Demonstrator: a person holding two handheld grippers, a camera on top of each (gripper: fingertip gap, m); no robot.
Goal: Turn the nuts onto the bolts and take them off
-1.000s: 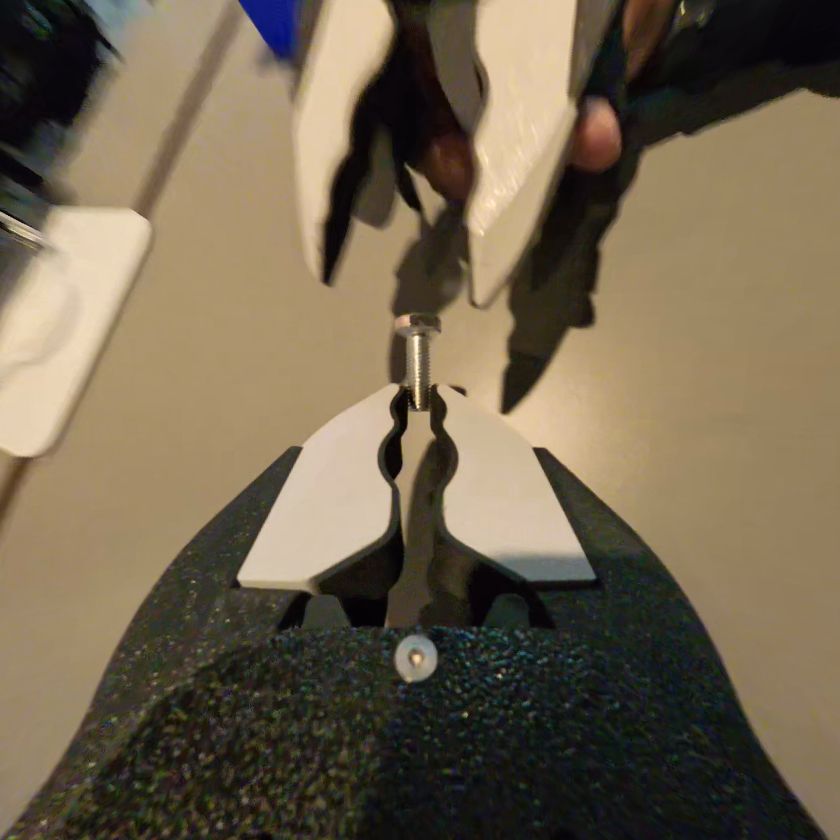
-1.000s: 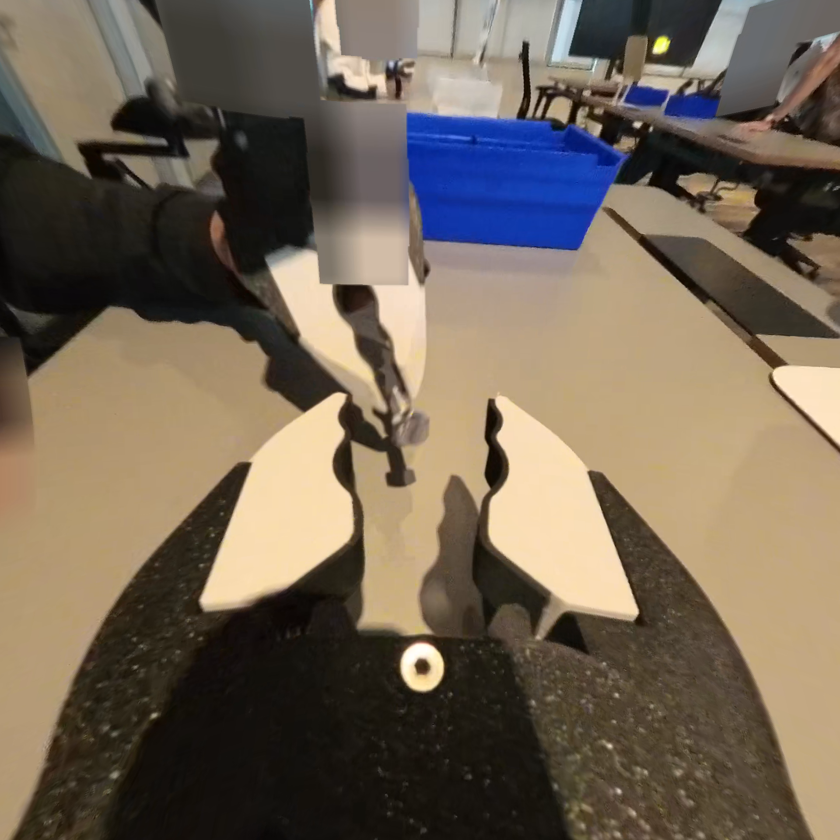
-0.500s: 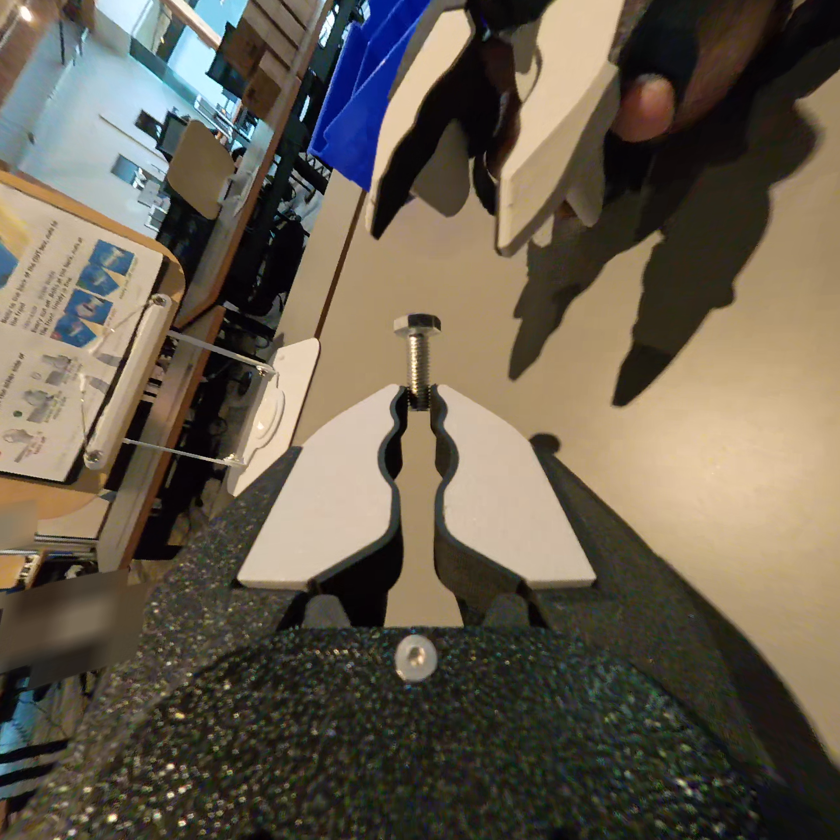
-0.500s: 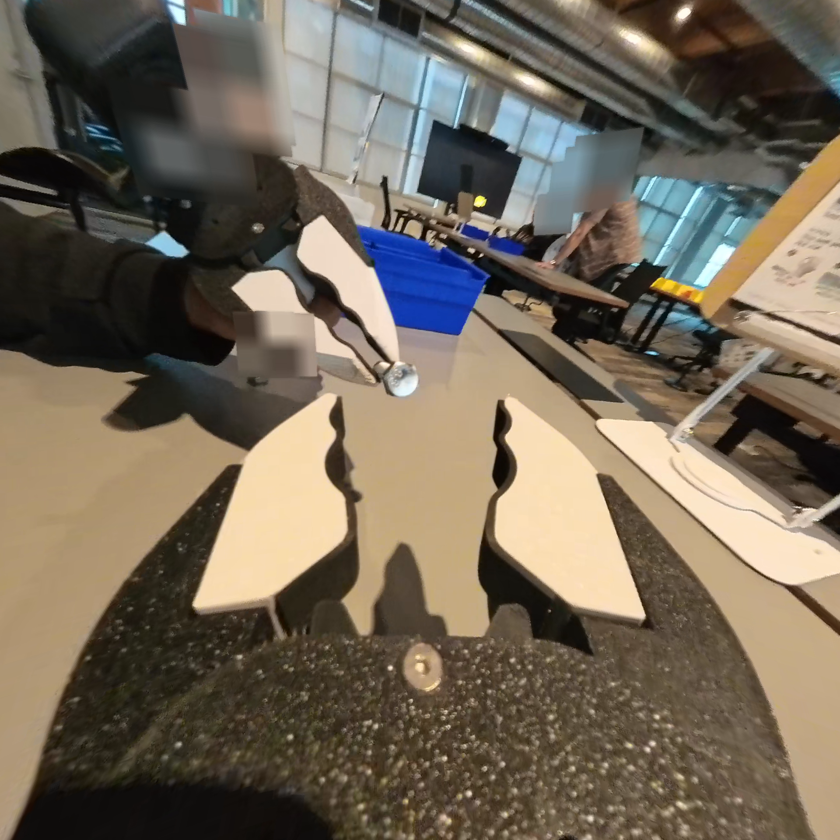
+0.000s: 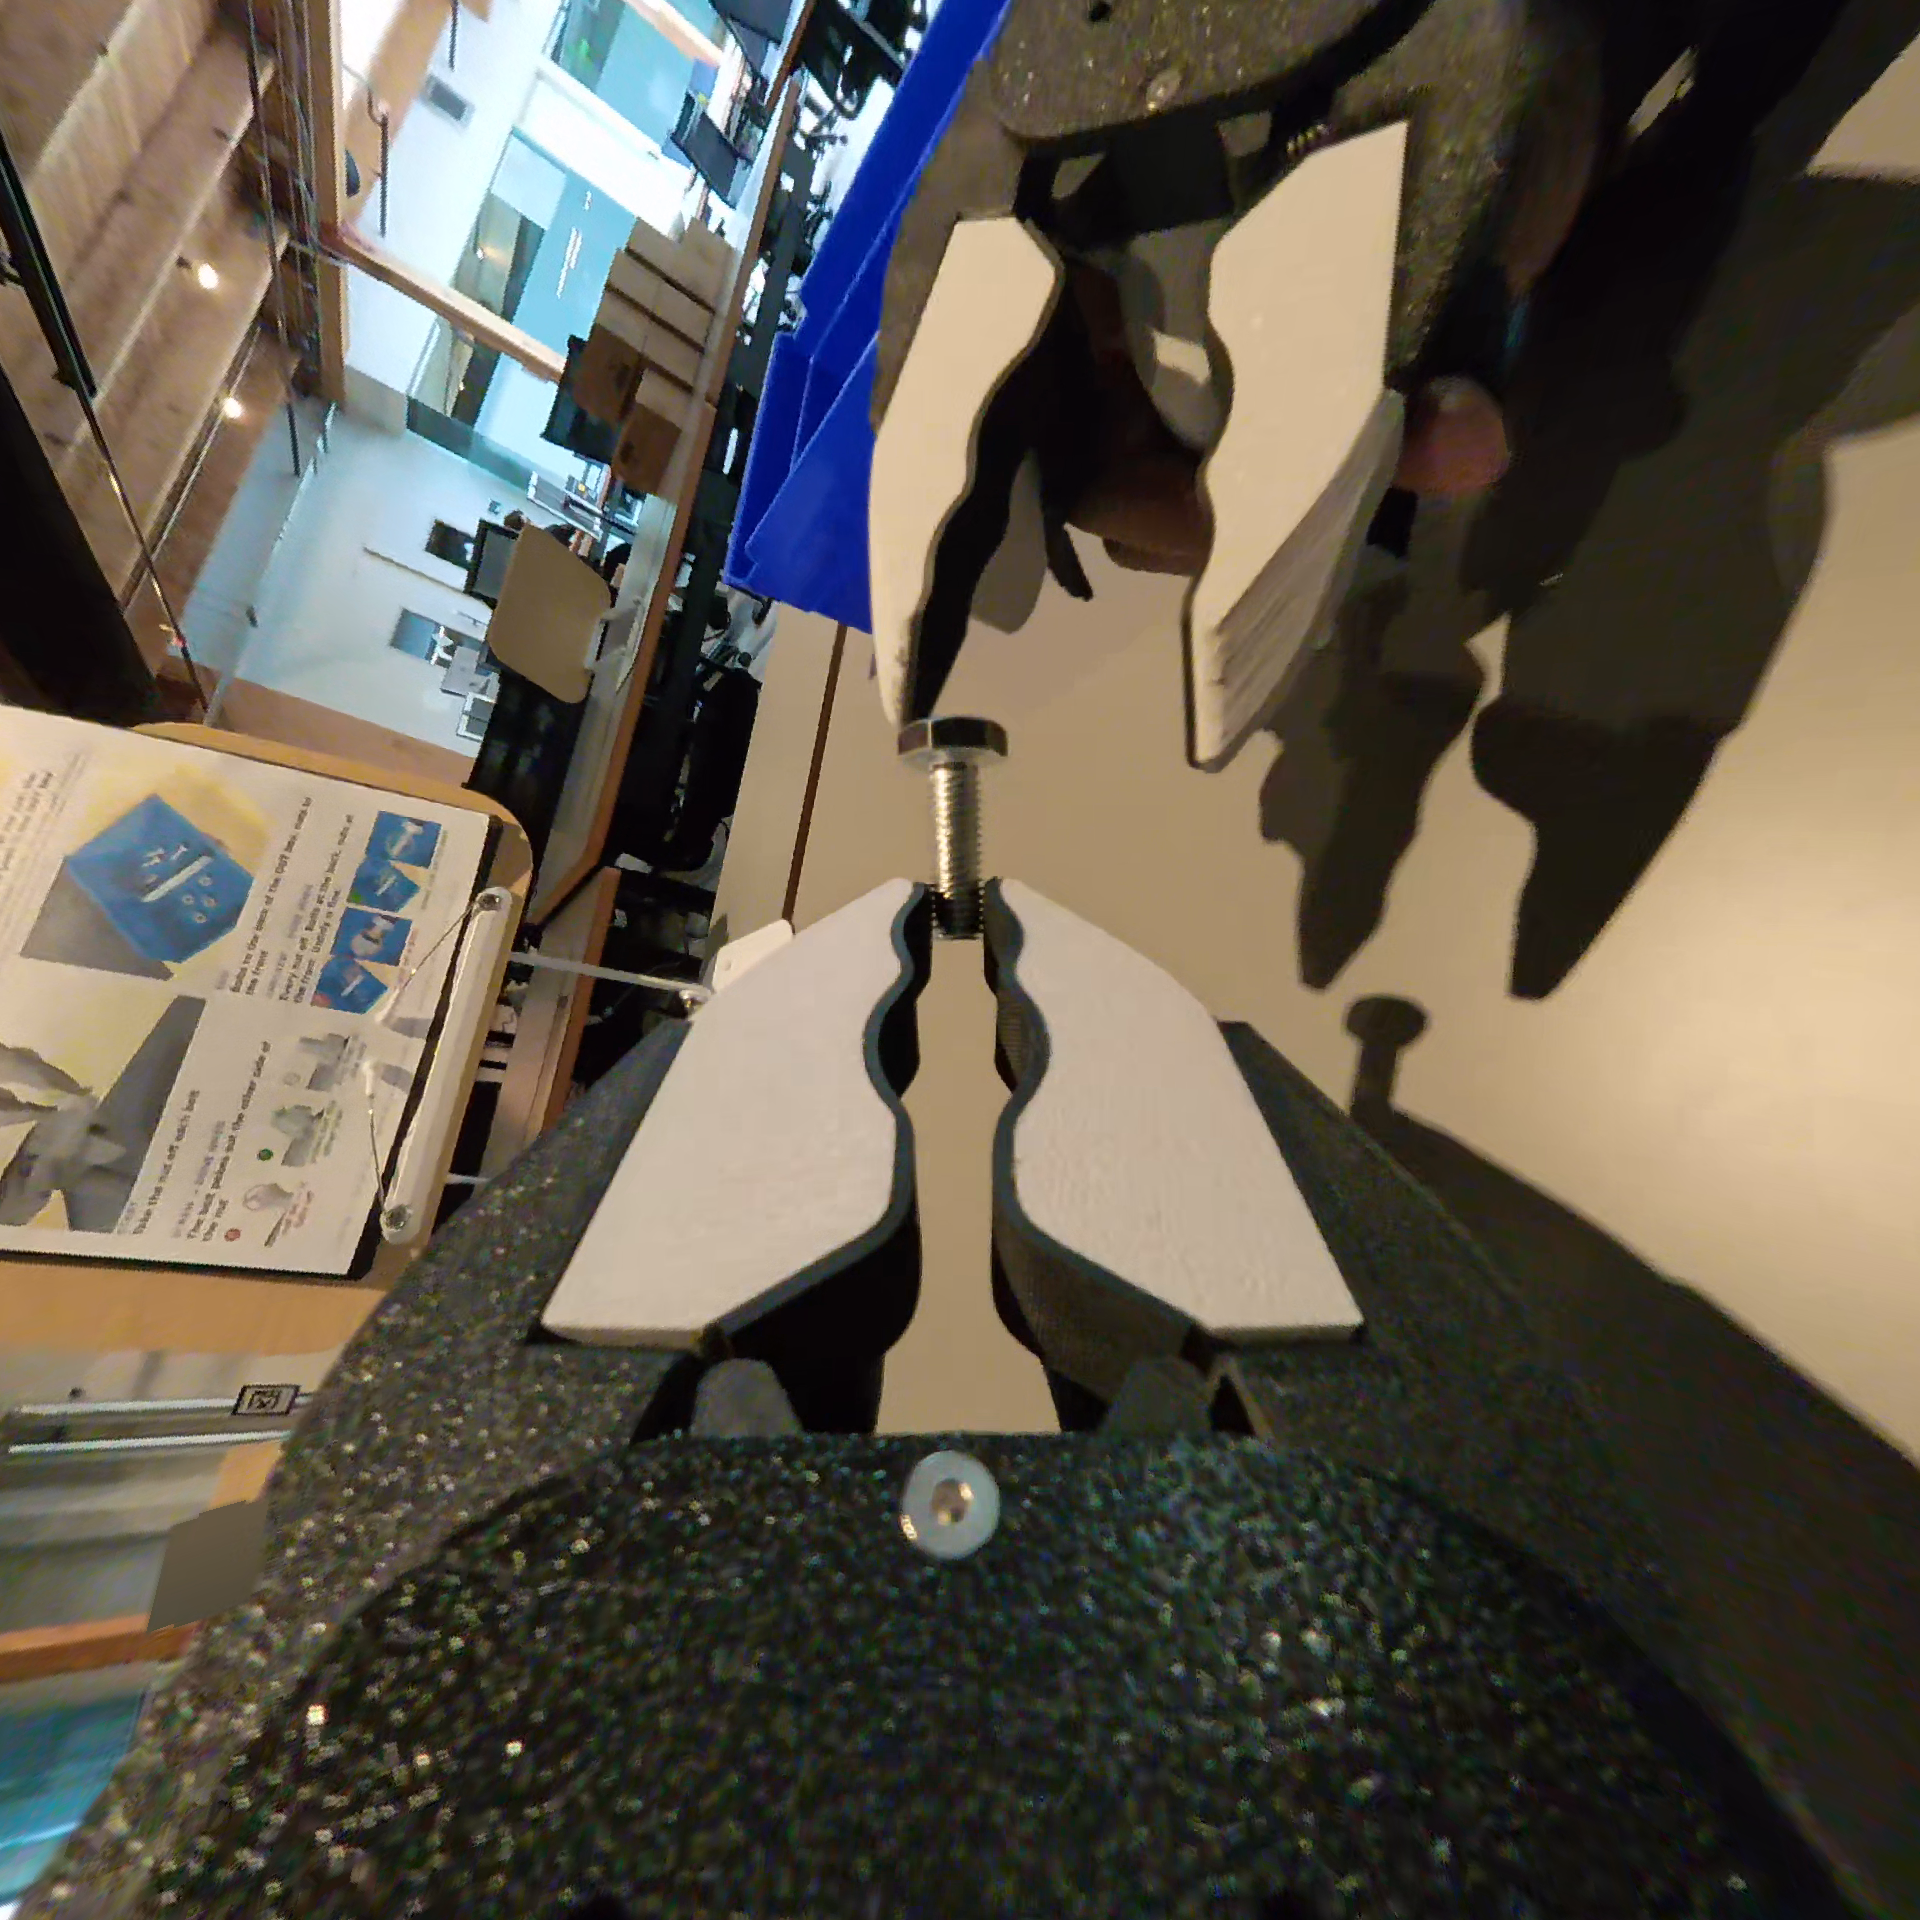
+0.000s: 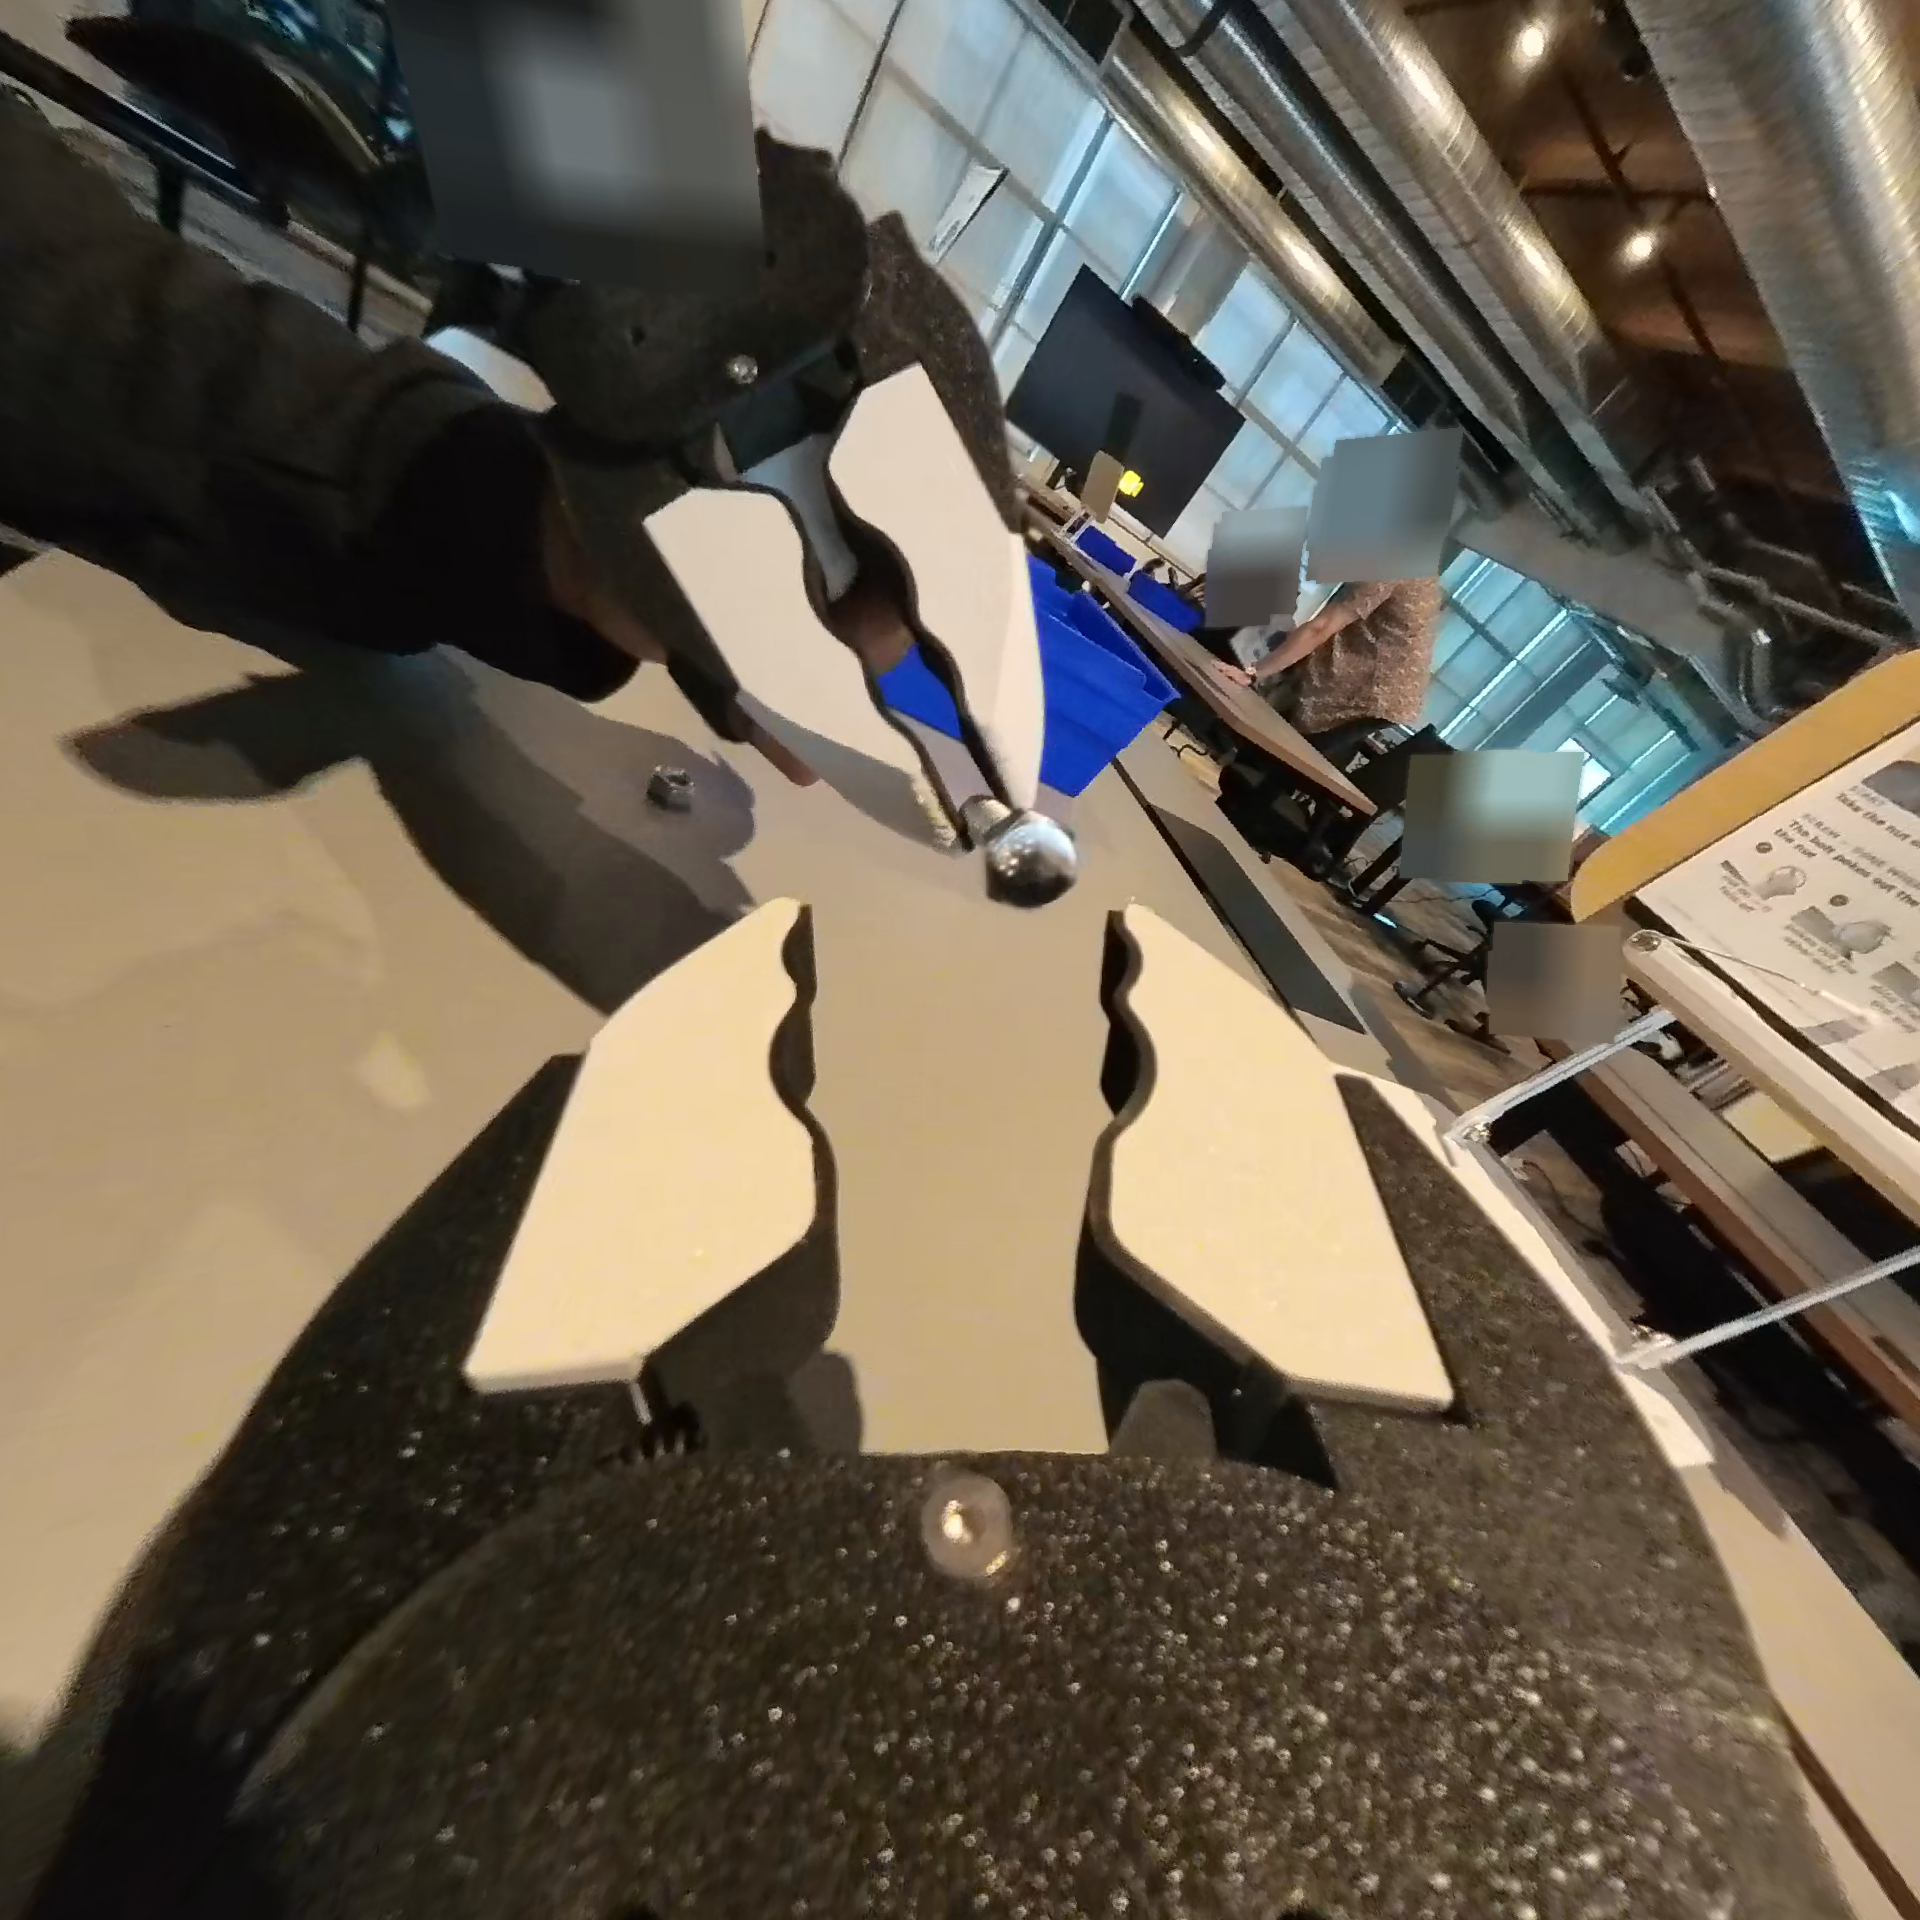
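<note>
Left wrist view: left gripper (image 5: 958, 914) fingers pinched on the bolt (image 5: 956, 821) by its threaded end, head pointing out, held above the worktop (image 5: 1558, 1039). Right gripper (image 6: 956, 925) fingers spread wide, empty, facing the bolt head. Nut (image 6: 670, 785) lies loose on the worktop. Likely handover or regrip step; next calls for the right fingers closing squarely on the head.

An open-plan workshop: exposed ceiling ducts (image 6: 1621, 208), long worktables (image 6: 1247, 707), blue bins (image 6: 1091, 686), instruction board (image 5: 208, 987)
</note>
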